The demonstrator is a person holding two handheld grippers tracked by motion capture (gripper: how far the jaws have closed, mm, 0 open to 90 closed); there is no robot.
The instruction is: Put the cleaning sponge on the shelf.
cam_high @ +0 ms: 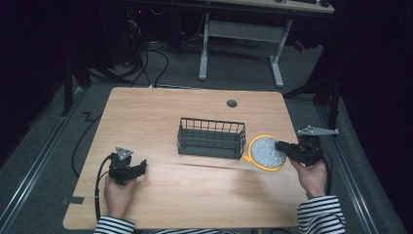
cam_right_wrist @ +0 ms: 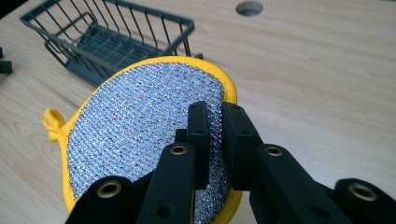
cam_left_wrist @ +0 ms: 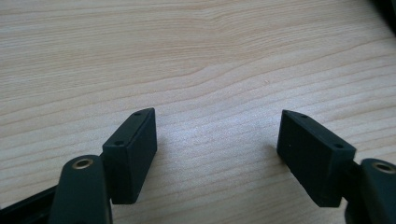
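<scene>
A person at a wooden table (cam_high: 160, 195) holds 2 grippers. The right gripper (cam_right_wrist: 215, 114) is clamped on the edge of a round scrubber (cam_right_wrist: 140, 126), silver mesh with a yellow rim, which hangs tilted just above the table, right beside a dark wire basket (cam_high: 211, 138). The left gripper (cam_left_wrist: 217, 133) rests low over bare wood at the table's left, jaws apart and holding nothing. The likely aim is the basket. The pinch takes only the rim, so the floppy scrubber could slip free, or its loop (cam_right_wrist: 51, 122) could snag the basket's wires.
</scene>
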